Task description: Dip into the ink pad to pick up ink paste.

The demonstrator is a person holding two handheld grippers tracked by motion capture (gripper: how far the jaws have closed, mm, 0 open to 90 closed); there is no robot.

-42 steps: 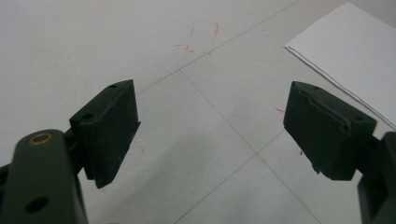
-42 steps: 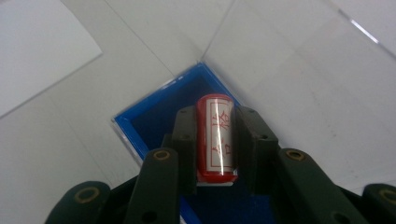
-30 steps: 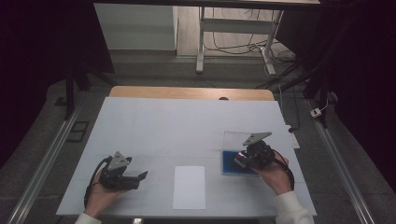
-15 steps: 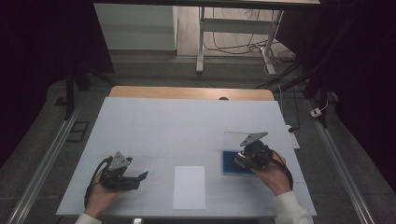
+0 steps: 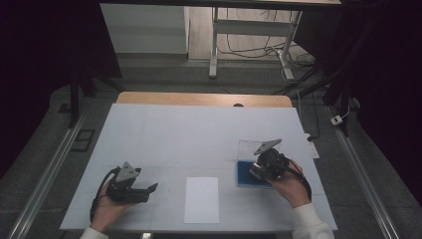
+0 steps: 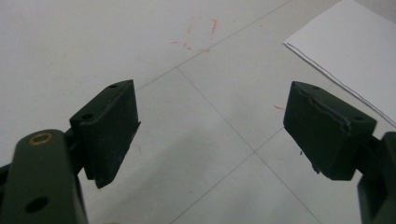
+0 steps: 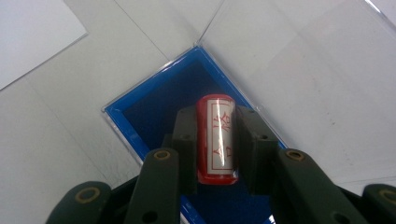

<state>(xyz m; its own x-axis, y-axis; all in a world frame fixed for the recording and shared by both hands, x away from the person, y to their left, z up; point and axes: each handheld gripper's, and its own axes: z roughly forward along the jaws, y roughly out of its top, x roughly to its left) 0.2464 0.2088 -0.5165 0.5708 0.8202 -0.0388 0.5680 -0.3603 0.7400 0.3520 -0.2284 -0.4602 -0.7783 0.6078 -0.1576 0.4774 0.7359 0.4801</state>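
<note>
My right gripper (image 7: 215, 140) is shut on a red cylinder stamp (image 7: 217, 135) with a white label of red characters, and it holds the stamp just over the blue ink pad (image 7: 163, 105) inside a clear open case. From above, that gripper (image 5: 260, 169) sits at the right of the table over the blue pad (image 5: 249, 174), the clear lid (image 5: 249, 149) lying flat behind it. My left gripper (image 6: 210, 123) stands open over the bare white table with nothing between its jaws; in the high view the left gripper (image 5: 149, 189) rests at the front left.
A white paper sheet (image 5: 201, 199) lies at the table's front middle, between the two hands, and its corner (image 6: 355, 51) appears at the upper right of the left gripper view. Faint red marks (image 6: 196, 35) stain the table. Beyond the white table (image 5: 199, 134) are a wooden edge and desk legs.
</note>
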